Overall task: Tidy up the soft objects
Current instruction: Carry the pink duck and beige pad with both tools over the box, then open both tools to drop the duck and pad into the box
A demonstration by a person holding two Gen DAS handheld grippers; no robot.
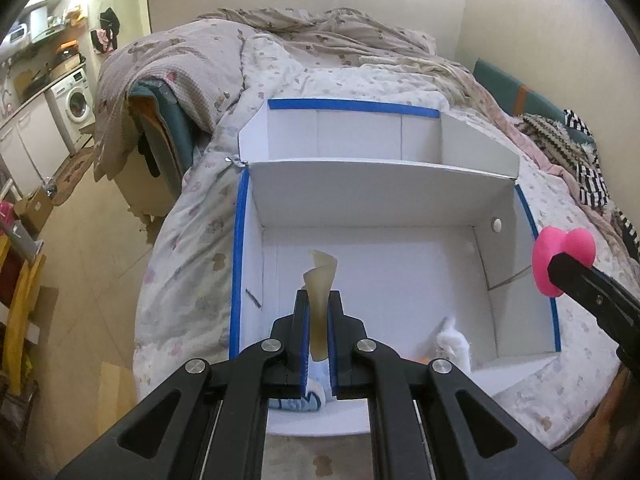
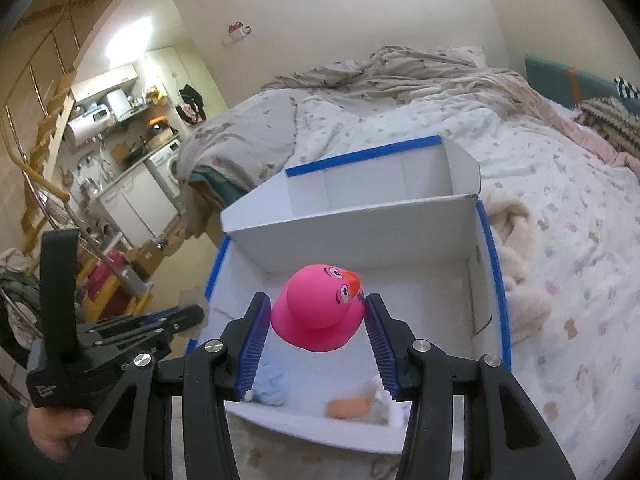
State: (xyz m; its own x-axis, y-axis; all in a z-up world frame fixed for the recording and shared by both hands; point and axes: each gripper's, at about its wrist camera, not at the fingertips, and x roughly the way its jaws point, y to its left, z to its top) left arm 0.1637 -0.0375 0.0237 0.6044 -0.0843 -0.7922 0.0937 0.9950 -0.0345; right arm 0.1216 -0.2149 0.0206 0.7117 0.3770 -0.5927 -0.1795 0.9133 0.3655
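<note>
Soft toys are mid-transfer, both grippers loaded over the white cardboard box (image 1: pixel 400 184) on the bed.

Left wrist view first: the left gripper (image 1: pixel 318 320), low centre of frame, has its jaws pinched nearly together on a translucent, yellowish rubbery strip (image 1: pixel 320 284) that curls up above the fingertips. It's angled steeply down at the box floor. Below the jaws, at bottom centre, a pale blue cloth item (image 1: pixel 310 394) lies in the box, and a white fluffy thing (image 1: pixel 452 340) sits lower right. At the right edge the pink duck (image 1: pixel 560 260) pokes in, carried by the other gripper.

Right wrist view: the right gripper (image 2: pixel 318 320) stands about half open with its blue ribbed pads on either side of the pink rubber duck (image 2: pixel 316 312), dead centre, clear of the box floor. The tool tilts down more gently. Bottom left, a hand (image 2: pixel 56 432) grips the left tool's handle. In the box below: the blue cloth (image 2: pixel 272 388) and an orange soft piece (image 2: pixel 348 406).

My read: this is the carry step, both pieces lifted out of the near compartment. Next move likely calls for reaching over the divider to the empty far compartment (image 2: pixel 384 184), then releasing low so the duck doesn't bounce out.
</note>
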